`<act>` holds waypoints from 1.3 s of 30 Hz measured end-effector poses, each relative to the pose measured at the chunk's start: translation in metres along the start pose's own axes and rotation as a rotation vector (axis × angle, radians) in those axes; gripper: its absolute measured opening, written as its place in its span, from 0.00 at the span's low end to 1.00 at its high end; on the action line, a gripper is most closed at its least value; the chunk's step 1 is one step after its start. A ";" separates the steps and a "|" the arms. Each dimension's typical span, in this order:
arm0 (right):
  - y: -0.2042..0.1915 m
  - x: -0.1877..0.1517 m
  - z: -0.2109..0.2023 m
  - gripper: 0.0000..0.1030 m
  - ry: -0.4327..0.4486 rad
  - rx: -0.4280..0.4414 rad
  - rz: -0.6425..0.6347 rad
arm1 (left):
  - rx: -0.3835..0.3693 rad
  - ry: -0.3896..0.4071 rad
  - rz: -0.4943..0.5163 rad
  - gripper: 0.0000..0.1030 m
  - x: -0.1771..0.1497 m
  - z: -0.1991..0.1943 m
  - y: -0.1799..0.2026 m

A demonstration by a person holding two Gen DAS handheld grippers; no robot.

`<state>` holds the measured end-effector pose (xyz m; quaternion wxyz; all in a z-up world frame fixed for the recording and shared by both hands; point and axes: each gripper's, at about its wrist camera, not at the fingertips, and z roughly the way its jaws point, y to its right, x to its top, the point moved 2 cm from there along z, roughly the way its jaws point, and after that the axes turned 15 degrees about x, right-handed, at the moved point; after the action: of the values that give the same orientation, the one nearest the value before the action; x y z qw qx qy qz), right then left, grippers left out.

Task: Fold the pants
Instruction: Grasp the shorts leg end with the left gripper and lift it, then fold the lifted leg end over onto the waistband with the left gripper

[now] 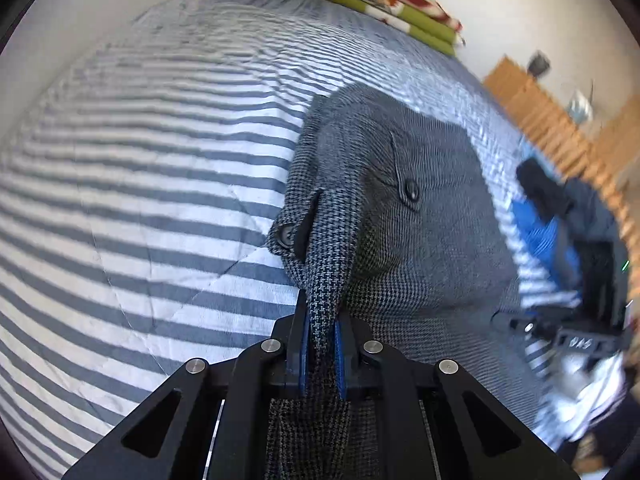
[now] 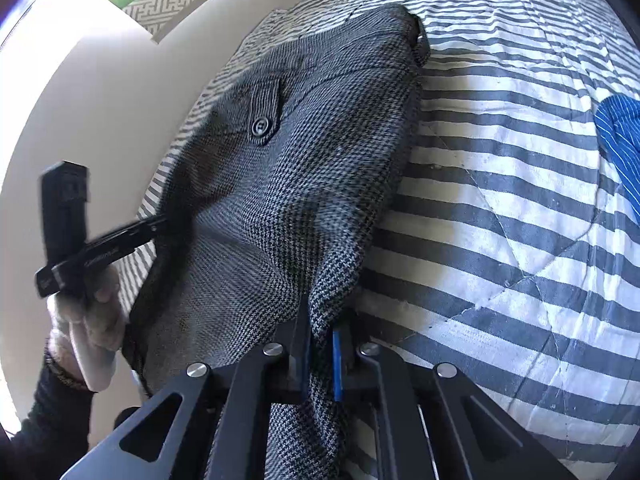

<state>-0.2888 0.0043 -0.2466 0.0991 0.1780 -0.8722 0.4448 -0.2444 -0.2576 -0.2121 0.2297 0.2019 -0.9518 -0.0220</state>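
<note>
Grey houndstooth pants (image 1: 400, 208) lie partly on a blue-and-white striped bed cover (image 1: 140, 200), with buttoned pocket flaps facing up. My left gripper (image 1: 322, 336) is shut on a bunched fold of the pants fabric, which runs up between its blue pads. In the right wrist view the same pants (image 2: 288, 168) hang lifted toward the camera, and my right gripper (image 2: 320, 344) is shut on another pinch of the cloth. At the left of that view a gloved hand (image 2: 86, 320) holds the other gripper's body (image 2: 76, 240) against the pants' far edge.
Folded green and red-patterned bedding (image 1: 384, 4) lies at the head of the bed. Blue striped cloth (image 2: 620, 140) and dark clothes (image 1: 560, 208) sit at the bed's right side. A wooden slatted piece (image 1: 540, 120) stands beyond. A pale wall (image 2: 100, 100) borders the bed's left edge.
</note>
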 end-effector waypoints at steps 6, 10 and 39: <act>-0.030 0.004 -0.057 0.04 0.108 0.110 -0.035 | -0.052 0.095 0.028 0.08 -0.002 -0.056 0.017; -0.065 -0.008 -0.107 0.03 0.173 0.159 -0.099 | -0.124 0.165 0.008 0.08 -0.014 -0.123 0.021; -0.135 -0.040 -0.201 0.03 0.306 -0.042 -0.392 | -0.145 0.301 0.072 0.09 -0.061 -0.229 0.078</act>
<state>-0.1953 0.1036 -0.0421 0.3180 0.2725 -0.8048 0.4206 -0.1220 -0.1508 -0.0227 0.3840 0.1518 -0.9093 -0.0517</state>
